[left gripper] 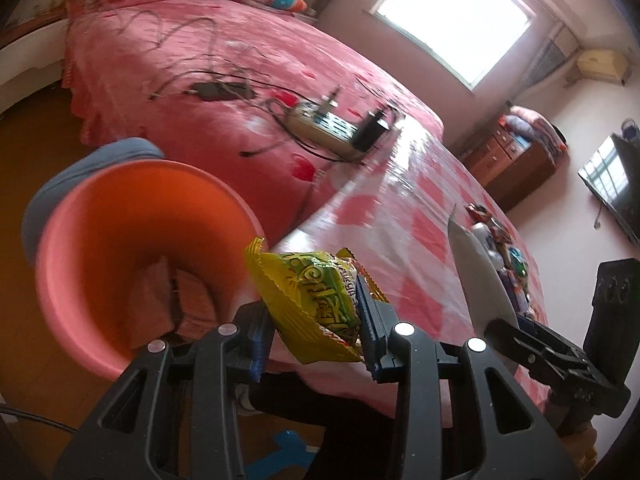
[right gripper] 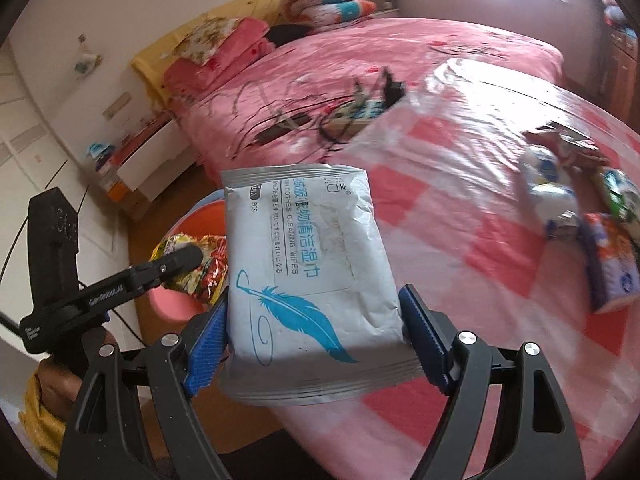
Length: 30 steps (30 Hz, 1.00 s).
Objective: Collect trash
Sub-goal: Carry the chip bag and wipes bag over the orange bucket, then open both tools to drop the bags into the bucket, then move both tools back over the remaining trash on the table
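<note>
The left gripper (left gripper: 316, 332) is clamped on a yellow-green snack wrapper (left gripper: 316, 300), with the pink bin (left gripper: 80, 264) just ahead and to its left, its bottom apparently holding little or nothing. The right gripper (right gripper: 316, 344) pinches a grey wet-wipes pack (right gripper: 308, 276) upright between its blue pads (right gripper: 208, 344), the bin lying beyond it to the left. Neither piece is dropped in yet, and further to the right a cluster of wrappers (right gripper: 592, 224) lies on the checked table cover (right gripper: 460, 240), so most collecting seems left.
</note>
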Tool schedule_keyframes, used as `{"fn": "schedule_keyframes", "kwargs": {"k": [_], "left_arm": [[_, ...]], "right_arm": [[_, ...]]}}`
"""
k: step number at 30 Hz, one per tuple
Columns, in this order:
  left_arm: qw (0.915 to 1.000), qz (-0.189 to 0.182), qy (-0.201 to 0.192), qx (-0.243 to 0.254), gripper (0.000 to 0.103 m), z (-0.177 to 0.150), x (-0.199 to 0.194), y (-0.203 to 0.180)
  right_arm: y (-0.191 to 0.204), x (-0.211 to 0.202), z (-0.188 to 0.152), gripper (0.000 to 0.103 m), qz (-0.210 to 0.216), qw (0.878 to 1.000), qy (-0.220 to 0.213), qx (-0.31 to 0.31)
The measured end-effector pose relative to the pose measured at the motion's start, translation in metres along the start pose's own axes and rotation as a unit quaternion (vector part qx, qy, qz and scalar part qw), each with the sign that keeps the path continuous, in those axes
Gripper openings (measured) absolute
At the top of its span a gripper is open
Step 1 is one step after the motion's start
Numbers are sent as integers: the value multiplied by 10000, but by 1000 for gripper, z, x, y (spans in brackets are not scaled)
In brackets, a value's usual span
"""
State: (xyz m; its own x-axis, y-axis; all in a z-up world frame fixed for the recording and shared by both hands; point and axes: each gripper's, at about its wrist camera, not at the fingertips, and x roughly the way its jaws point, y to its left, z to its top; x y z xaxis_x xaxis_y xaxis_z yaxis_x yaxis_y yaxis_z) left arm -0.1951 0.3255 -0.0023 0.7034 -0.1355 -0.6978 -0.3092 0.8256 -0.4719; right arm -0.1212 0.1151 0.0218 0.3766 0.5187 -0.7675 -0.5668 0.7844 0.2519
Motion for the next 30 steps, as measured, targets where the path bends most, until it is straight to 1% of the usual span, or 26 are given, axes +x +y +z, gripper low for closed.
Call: {"fn": "schedule_keyframes", "kwargs": {"k": [6, 11, 15, 19, 20, 21, 23, 24, 25, 26, 28, 30], "left_arm": [[9985, 271, -165, -438, 38, 5, -12, 44], [9960, 440, -255, -731, 38, 9, -13, 73], [9941, 572, -314, -872, 38, 14, -12, 91], [9930, 690, -297, -908, 39, 18, -7, 104], [9927, 735, -281, -915, 40, 18, -6, 107], [9925, 766, -253, -922, 43, 18, -4, 109], [9912, 891, -199, -955, 66, 18, -3, 114], [9905, 980, -198, -949, 67, 17, -4, 115], [9892, 1124, -177, -925, 71, 16, -3, 117], [9889, 1178, -157, -888, 73, 14, -4, 119], [9884, 1221, -138, -888, 74, 13, -6, 121], [9880, 1274, -157, -860, 75, 12, -8, 122]], "right_arm": [[39, 20, 12, 80, 230, 9986, 177, -445], [72, 42, 26, 80, 359, 9954, 334, -822], [93, 59, 36, 80, 449, 9932, 406, -999], [111, 78, 48, 81, 535, 9916, 409, -1108], [115, 83, 51, 83, 590, 9912, 412, -1110], [119, 88, 53, 85, 623, 9912, 403, -1097], [122, 97, 58, 89, 704, 9918, 340, -1010], [118, 98, 61, 89, 709, 9925, 315, -942], [115, 100, 62, 89, 758, 9935, 294, -803], [111, 100, 62, 89, 813, 9939, 278, -696], [104, 96, 61, 89, 859, 9948, 185, -508], [96, 89, 60, 89, 771, 9961, 69, -429]]}}
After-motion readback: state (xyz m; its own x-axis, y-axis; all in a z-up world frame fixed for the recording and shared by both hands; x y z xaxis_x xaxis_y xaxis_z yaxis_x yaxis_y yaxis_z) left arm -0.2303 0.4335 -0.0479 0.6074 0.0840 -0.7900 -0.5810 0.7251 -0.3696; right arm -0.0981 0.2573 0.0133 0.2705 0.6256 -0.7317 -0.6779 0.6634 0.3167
